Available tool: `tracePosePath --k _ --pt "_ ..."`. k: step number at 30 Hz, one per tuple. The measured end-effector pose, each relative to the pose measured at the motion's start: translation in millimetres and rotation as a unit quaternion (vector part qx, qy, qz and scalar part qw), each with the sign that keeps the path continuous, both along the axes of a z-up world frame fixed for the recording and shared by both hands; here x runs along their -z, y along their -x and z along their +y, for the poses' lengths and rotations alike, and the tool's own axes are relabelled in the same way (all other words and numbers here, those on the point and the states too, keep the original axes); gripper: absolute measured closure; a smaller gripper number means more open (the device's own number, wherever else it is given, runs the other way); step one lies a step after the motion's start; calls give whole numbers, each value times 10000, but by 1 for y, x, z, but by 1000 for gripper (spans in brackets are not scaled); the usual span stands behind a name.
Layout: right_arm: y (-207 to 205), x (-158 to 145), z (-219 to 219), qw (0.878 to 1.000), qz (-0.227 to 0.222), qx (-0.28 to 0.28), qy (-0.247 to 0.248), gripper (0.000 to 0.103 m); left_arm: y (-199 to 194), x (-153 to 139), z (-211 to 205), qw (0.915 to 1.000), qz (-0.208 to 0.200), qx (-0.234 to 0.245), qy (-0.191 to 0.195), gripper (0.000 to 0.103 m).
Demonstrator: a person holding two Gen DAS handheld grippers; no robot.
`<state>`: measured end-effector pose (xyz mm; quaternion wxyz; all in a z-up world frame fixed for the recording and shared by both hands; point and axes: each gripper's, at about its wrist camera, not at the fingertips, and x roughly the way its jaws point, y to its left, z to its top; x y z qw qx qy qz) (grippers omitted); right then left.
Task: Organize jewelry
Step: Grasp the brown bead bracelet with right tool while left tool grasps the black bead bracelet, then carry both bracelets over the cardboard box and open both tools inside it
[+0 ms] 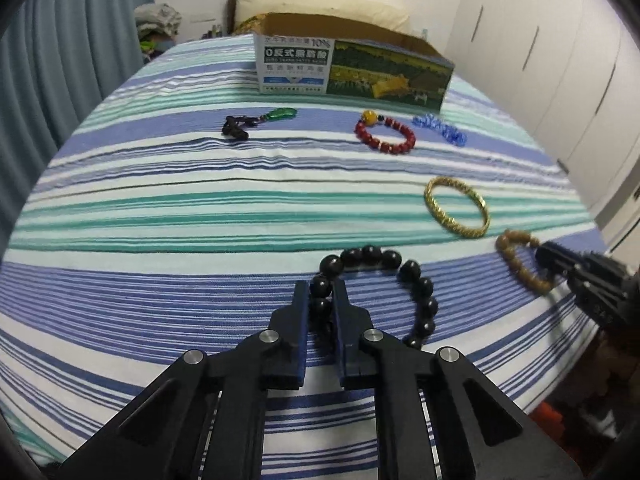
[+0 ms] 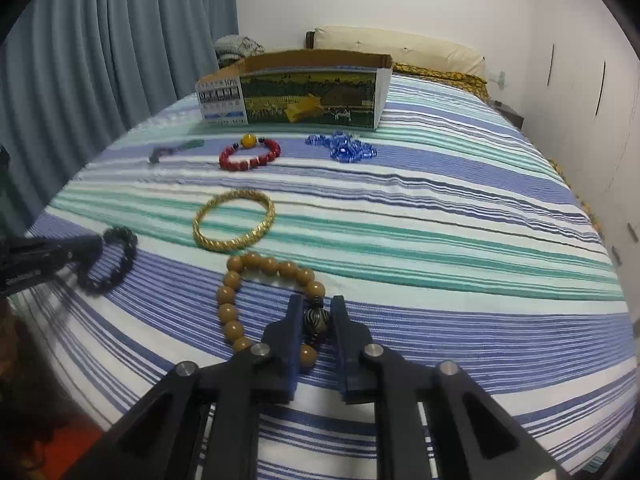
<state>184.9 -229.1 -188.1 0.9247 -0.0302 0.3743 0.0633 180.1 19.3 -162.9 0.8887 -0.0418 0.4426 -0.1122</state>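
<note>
Several bracelets lie on a striped bed. My left gripper (image 1: 321, 290) is shut on the left side of a black bead bracelet (image 1: 416, 284), which rests on the cover. My right gripper (image 2: 317, 307) is shut on the striped bead of a tan bead bracelet (image 2: 240, 280), also resting on the cover. A gold bangle (image 1: 456, 206) (image 2: 234, 218) lies just beyond both. Farther off lie a red bead bracelet (image 1: 386, 132) (image 2: 250, 154), a blue crystal bracelet (image 1: 440, 126) (image 2: 344, 146) and a green pendant on a dark cord (image 1: 260, 118) (image 2: 176, 148).
An open cardboard box (image 1: 352, 64) (image 2: 296, 92) stands on the bed behind the jewelry. Pillows (image 2: 400, 50) lie at the headboard. Curtains (image 2: 100, 60) hang on the left, white wardrobe doors (image 1: 560, 60) on the right.
</note>
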Motion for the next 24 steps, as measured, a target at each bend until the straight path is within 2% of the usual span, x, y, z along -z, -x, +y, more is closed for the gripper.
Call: tracePosePath --k 5,10,17,24 --pt "3 -18 -7 9995 -108 8 -293 89 -1 -18 11 9990 -103 -67 434 94" --pt "5 -43 -8 9984 -281 -79 -476 89 -1 -43 16 9973 -308 -42 662 94" --pt "6 -68 -9 9969 -462 -132 -620 89 -2 -68 20 9960 -455 -32 773 94" --pt "5 -83 -13 9960 -558 -118 -686 89 -2 -77 20 9958 -517 -10 753 94"
